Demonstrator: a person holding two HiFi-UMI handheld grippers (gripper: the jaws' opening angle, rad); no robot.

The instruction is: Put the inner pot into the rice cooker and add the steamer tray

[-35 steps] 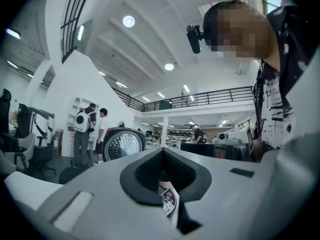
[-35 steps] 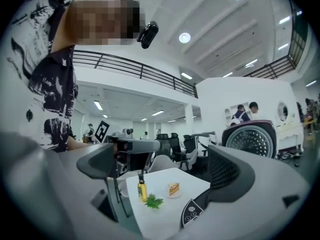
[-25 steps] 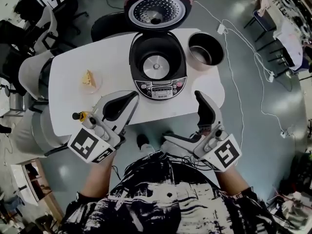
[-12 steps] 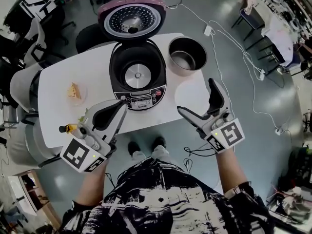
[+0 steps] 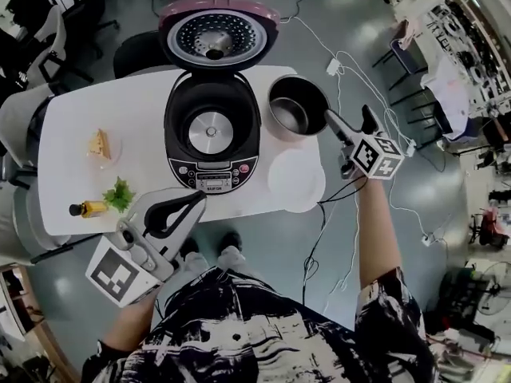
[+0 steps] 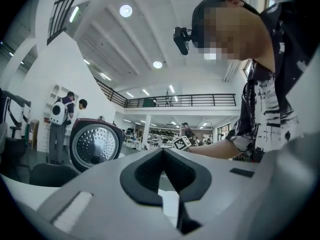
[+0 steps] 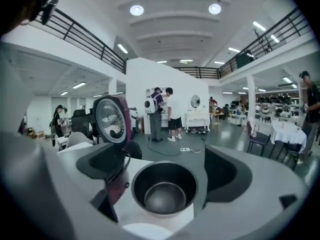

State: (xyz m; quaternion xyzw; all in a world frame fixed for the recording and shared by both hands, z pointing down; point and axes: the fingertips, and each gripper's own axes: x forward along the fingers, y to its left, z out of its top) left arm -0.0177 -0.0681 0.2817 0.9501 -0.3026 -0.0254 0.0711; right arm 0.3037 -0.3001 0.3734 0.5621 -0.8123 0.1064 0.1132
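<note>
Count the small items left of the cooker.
3: yellow food, farthest; a green sprig nearer; a bottle beside it, at the near edge. None seems hidden.

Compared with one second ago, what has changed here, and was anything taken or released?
The right gripper moved forward and to the right, up to the inner pot; its fingers are open and the pot shows between them. Nothing was taken or let go. The left gripper stays shut and empty near the table's front edge. The pot, the open rice cooker and the white round tray kept their places.
</note>
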